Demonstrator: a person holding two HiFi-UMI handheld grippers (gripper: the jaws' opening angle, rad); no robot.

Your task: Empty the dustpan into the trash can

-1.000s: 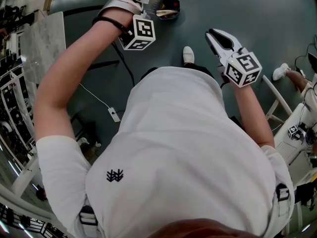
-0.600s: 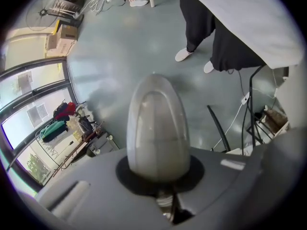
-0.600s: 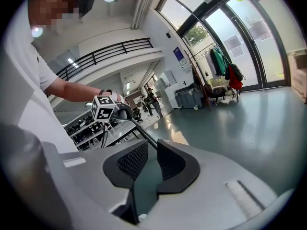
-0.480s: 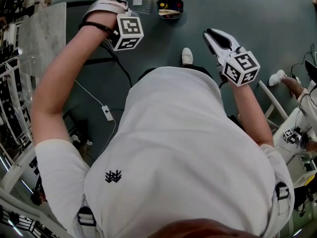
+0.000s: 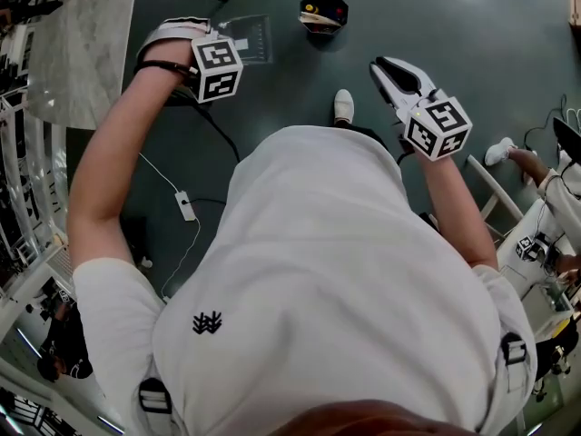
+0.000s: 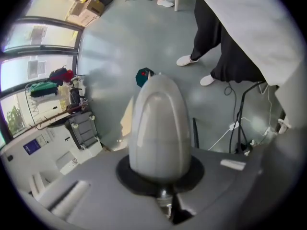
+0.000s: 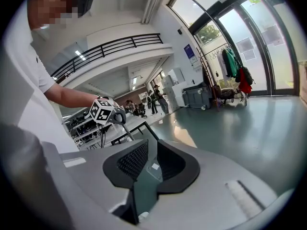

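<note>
Dustpan (image 5: 250, 36) count, and where is it?

One, clear plastic. You have it in your left gripper (image 5: 213, 34), whose fingers are closed on its pale rounded handle. In the left gripper view that handle fills the space between them. From the head view the pan sits to the left of the trash can (image 5: 324, 12), near it but not over its opening.

How many trash cans do you see?

One, black and eight-sided, standing on the grey-green floor (image 5: 454, 25) with a few yellow and red bits inside.

And my other hand?

Your right gripper (image 5: 386, 69) is well apart from both the pan and the can. Its dark fingers (image 7: 129, 161) stand a narrow way apart, with only floor showing through the gap. So that makes two grippers, one loaded and one empty, each with one marker cube: left (image 5: 216, 69), right (image 5: 438, 125).

Anything else nearby?

One marbled tabletop (image 5: 82, 53) is at your left. One thin white cable (image 5: 159, 173) trails over the floor below your left arm. One of your white shoes (image 5: 343, 105) shows between the grippers in the head view, and the left gripper view shows two.
</note>
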